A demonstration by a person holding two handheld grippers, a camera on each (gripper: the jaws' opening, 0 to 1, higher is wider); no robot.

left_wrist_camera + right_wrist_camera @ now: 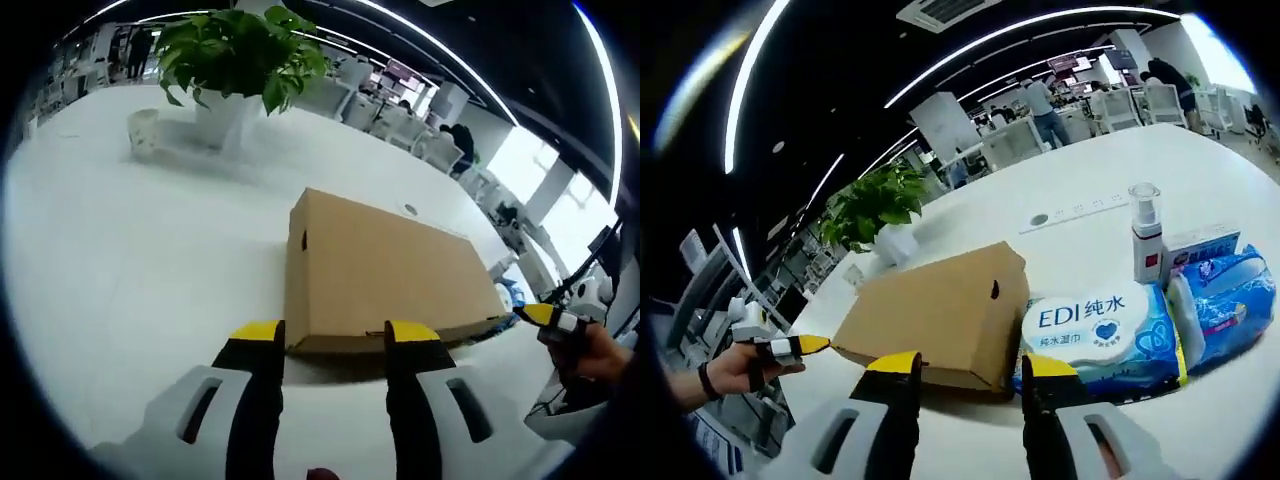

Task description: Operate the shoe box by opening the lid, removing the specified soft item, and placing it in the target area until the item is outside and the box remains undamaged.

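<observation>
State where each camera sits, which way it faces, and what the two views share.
Left gripper view: rides the left gripper, facing the closed shoe box, potted plant beyond; right gripper and hand at right.
Right gripper view: rides the right gripper, facing the box's opposite side beside the wipes pack; left gripper at left.
Shared: box, plant, white table.

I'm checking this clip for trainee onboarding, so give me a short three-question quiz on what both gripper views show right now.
1. True or false: the lid of the shoe box is closed.
2. In the right gripper view, what lies right beside the box? A) the EDI wipes pack B) a mug C) a shoe
3. Fill in: behind the box in the left gripper view stands a potted ____.

Key: 1. True; the left gripper and right gripper both hover open near it. 2. A. 3. plant.
</observation>
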